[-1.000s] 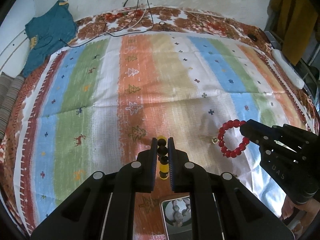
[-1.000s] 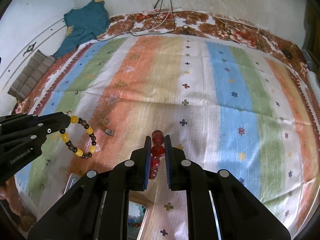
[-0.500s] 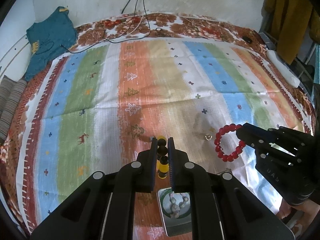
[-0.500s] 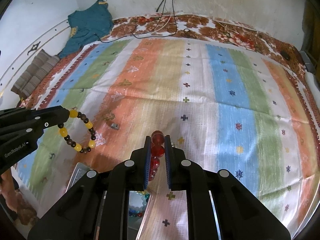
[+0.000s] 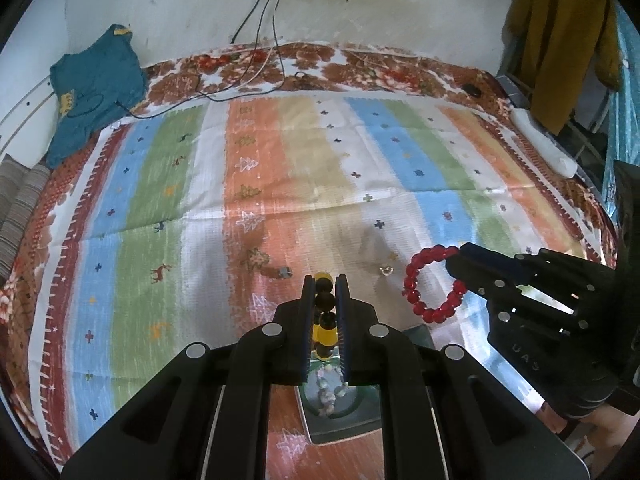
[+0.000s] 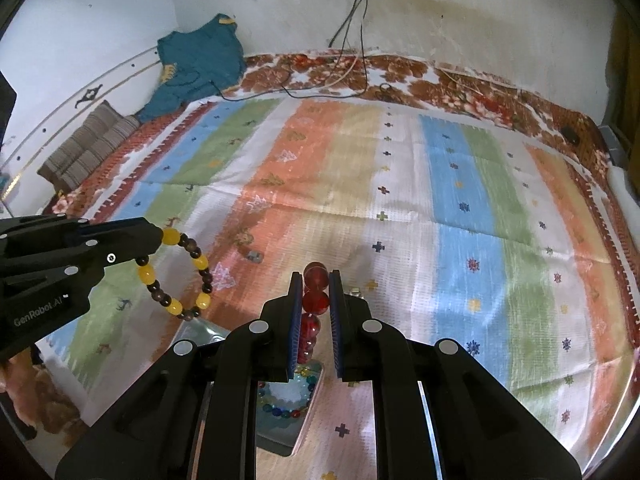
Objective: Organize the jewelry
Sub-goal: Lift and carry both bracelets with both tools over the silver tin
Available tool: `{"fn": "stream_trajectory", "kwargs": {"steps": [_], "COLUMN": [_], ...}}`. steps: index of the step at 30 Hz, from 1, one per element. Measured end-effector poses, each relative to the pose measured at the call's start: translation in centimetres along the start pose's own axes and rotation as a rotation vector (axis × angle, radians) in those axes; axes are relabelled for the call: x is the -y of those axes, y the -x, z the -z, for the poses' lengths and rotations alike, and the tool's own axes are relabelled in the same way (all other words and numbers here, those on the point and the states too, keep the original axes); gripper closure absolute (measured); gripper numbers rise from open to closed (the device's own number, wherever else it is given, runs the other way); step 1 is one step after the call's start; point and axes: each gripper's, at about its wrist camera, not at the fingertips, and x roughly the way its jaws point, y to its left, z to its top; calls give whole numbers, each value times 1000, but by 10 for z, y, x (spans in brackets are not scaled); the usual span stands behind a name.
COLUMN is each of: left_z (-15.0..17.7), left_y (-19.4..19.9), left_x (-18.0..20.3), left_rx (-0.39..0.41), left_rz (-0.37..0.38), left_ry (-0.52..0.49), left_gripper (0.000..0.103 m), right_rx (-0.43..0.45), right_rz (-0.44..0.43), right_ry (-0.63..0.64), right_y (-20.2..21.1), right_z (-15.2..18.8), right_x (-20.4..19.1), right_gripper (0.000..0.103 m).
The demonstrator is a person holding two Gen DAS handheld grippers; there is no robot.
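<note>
Both grippers risen, left gripper (image 5: pixel 325 285) jaws clamping yellow-black bracelet (image 6: pixel 178 276), right gripper (image 6: pixel 315 280) jaws clamping glossy red bracelet (image 5: pixel 434 284).

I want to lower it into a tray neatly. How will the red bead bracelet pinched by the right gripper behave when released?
The red bead bracelet hangs as a loose loop from the right gripper, so it is probably floppy and would collapse. Its round, glossy beads may roll or slip.

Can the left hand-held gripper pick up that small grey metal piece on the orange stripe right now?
Probably not: the left hand-held gripper is shut on the yellow-and-dark beaded bracelet. The small grey metal piece lies unobstructed.
</note>
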Motion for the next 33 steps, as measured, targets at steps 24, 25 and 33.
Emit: {"fn": "stream_trajectory", "kwargs": {"steps": [24,25,33], "left_z": [28,28,38], "left_y": [40,41,47], "left_x": [15,15,16], "left_rx": [56,57,60], "left_rz": [41,39,47], "left_ry": [-35,-36,-41], "left_gripper": [93,93,93], "right_rx": [46,45,38], "right_rz": [-24,-24,-27], "right_ry": [29,29,29], "right_y": [36,37,42], "right_z": [24,25,35], "right_x": [-16,-16,-18], "right_gripper": [89,89,89]}}
